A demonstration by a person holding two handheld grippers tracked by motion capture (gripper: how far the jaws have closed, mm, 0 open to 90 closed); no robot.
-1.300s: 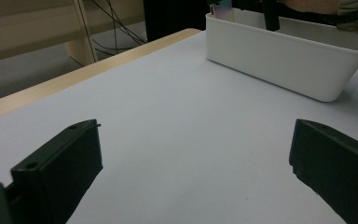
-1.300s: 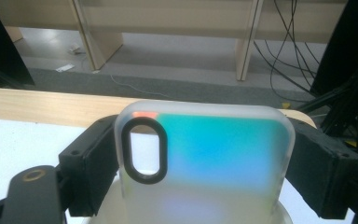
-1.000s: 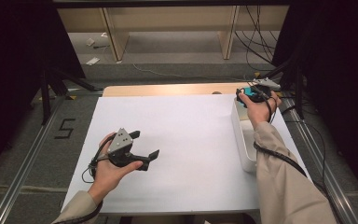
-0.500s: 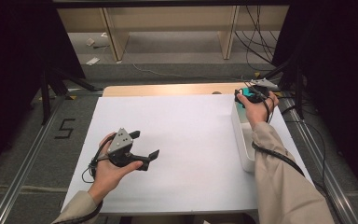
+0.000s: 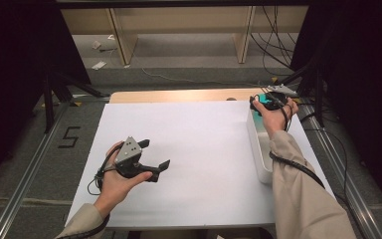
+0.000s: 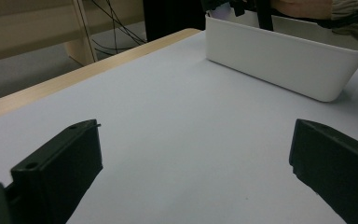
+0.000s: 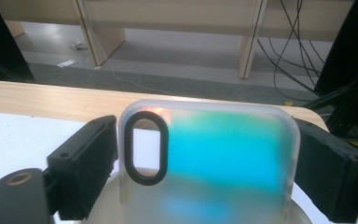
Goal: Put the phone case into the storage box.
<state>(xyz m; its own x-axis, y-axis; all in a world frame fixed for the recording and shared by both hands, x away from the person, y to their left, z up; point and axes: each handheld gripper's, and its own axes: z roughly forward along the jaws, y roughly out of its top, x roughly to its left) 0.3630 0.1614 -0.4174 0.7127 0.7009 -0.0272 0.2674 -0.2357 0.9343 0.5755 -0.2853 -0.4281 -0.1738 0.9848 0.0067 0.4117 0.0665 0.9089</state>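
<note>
Between the right gripper's (image 7: 205, 163) opening jaws stands a phone case (image 7: 209, 163).

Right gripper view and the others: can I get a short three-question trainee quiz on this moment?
1. True or false: the left gripper has its jaws closed on a cloth.
2. What stands between the jaws of the right gripper?
3. Fill in: the right gripper hangs over the far end of the white ____.
Key: 1 false, its jaws are open and empty above the table cover. 2 a translucent teal phone case; the jaws have just been opening, with the case between them. 3 bin.
</note>
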